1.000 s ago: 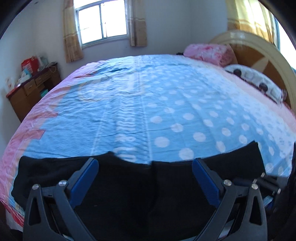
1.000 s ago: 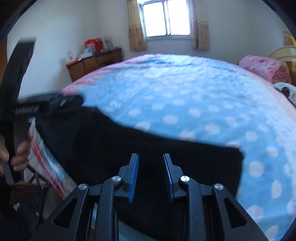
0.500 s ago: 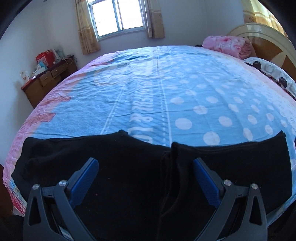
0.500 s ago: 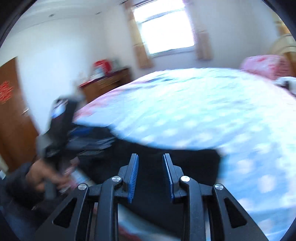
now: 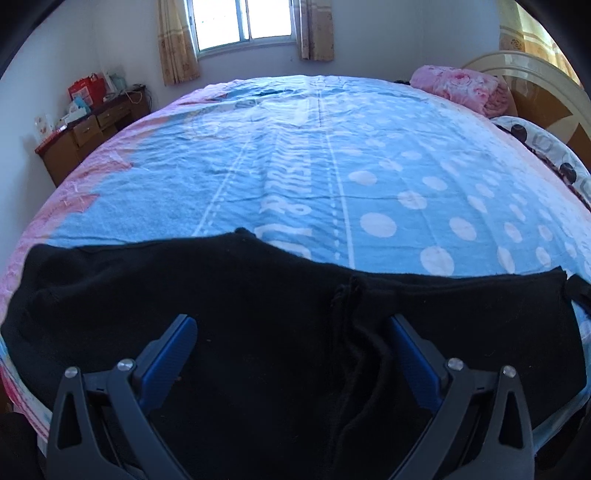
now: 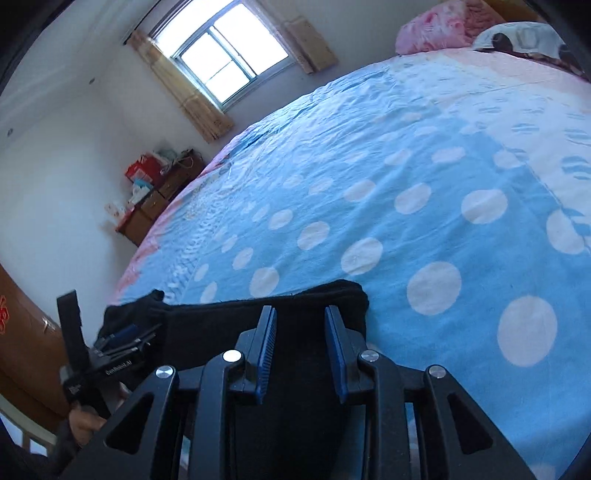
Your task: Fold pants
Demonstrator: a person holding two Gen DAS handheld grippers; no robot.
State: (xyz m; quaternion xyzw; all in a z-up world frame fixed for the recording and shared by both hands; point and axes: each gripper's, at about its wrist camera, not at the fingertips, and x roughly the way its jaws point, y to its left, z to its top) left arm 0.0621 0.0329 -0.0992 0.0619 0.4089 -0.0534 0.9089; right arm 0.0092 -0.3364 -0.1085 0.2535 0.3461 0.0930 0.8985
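Observation:
Black pants (image 5: 280, 295) lie spread flat across the near edge of the bed, with a seam running down their middle. My left gripper (image 5: 291, 326) hovers low over that middle, wide open, nothing between its blue pads (image 5: 173, 350). In the right wrist view the right end of the pants (image 6: 332, 295) lies on the dotted sheet. My right gripper (image 6: 300, 314) hangs over that end, rolled sideways. Its jaws stand a narrow gap apart and black cloth shows behind the gap, not pinched. The left gripper (image 6: 118, 332) and the hand holding it (image 6: 85, 417) appear at the lower left.
The bed carries a blue sheet with white dots (image 5: 388, 192) and pink borders. A pink blanket (image 5: 461, 88), a pillow (image 5: 546, 147) and the headboard (image 5: 535, 85) are at the far right. A wooden dresser (image 5: 88, 129) with boxes stands against the left wall below a window (image 5: 243, 22).
My left gripper has sunk closer to the pants and levelled out. My right gripper has swung across to the right end of the pants and rolled sideways. Neither jaw opening changed.

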